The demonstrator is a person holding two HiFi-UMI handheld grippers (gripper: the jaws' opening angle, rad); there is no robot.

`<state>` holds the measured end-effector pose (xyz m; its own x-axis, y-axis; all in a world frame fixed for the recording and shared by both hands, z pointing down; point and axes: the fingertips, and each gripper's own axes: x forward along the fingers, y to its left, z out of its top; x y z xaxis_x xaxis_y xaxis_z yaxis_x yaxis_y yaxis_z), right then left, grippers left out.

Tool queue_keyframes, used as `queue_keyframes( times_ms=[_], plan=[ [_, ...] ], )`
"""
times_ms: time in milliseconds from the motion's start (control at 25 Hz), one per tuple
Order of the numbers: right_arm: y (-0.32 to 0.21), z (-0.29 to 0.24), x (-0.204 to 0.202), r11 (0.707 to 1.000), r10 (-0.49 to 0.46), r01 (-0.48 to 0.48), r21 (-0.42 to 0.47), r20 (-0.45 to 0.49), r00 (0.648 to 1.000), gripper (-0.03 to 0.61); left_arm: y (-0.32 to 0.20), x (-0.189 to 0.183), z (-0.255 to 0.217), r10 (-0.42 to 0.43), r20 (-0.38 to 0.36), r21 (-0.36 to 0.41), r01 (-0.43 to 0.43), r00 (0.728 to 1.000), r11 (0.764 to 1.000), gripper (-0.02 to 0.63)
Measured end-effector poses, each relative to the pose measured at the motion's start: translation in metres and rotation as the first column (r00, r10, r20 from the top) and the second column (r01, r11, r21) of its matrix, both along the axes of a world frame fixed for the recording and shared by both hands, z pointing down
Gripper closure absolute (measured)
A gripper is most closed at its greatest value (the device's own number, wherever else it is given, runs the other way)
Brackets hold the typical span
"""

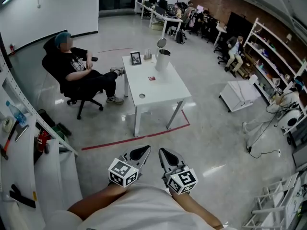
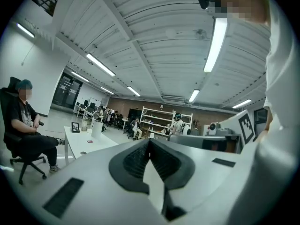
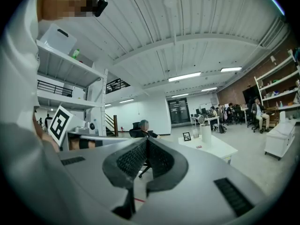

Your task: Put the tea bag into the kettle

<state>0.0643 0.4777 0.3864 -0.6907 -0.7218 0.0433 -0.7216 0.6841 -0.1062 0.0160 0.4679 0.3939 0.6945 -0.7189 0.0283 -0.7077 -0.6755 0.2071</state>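
Observation:
A white table (image 1: 160, 87) stands several steps ahead of me. On its far end is the tall white kettle (image 1: 162, 60) with its lid tipped open. The small red tea bag (image 1: 151, 78) lies flat near the table's middle. My left gripper (image 1: 143, 150) and right gripper (image 1: 164, 152) are held side by side close to my body, far short of the table, both shut and empty. The left gripper view shows shut jaws (image 2: 149, 142) with the kettle (image 2: 97, 129) far off. The right gripper view shows shut jaws (image 3: 146, 142), the kettle (image 3: 206, 132) and the tea bag (image 3: 198, 146).
A picture frame (image 1: 135, 57) and a glass (image 1: 147, 55) stand beside the kettle, and a small round object (image 1: 142, 96) lies near the table's front. A person sits in a black chair (image 1: 76, 75) left of the table. Red floor tape (image 1: 134, 139) marks its front. A shelf rack (image 1: 29, 143) is on my left.

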Motion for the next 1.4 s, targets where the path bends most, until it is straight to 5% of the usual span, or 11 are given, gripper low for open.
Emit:
queue_keyframes(
  times_ms=[680,1400],
  plan=[
    [-0.065,0.020,0.057,0.995,0.091,-0.091,-0.043,0.007,0.996,0.568,-0.075,0.053,0.021,0.069,0.016,-0.055,-0.068,0.998,0.996,0.603],
    [-0.224,0.022,-0.011,0.989,0.113,-0.111,-0.093,0.023,0.993,0.568,-0.231,-0.010,0.020,0.114,0.020,-0.088,-0.112,0.993,0.990,0.603]
  ],
)
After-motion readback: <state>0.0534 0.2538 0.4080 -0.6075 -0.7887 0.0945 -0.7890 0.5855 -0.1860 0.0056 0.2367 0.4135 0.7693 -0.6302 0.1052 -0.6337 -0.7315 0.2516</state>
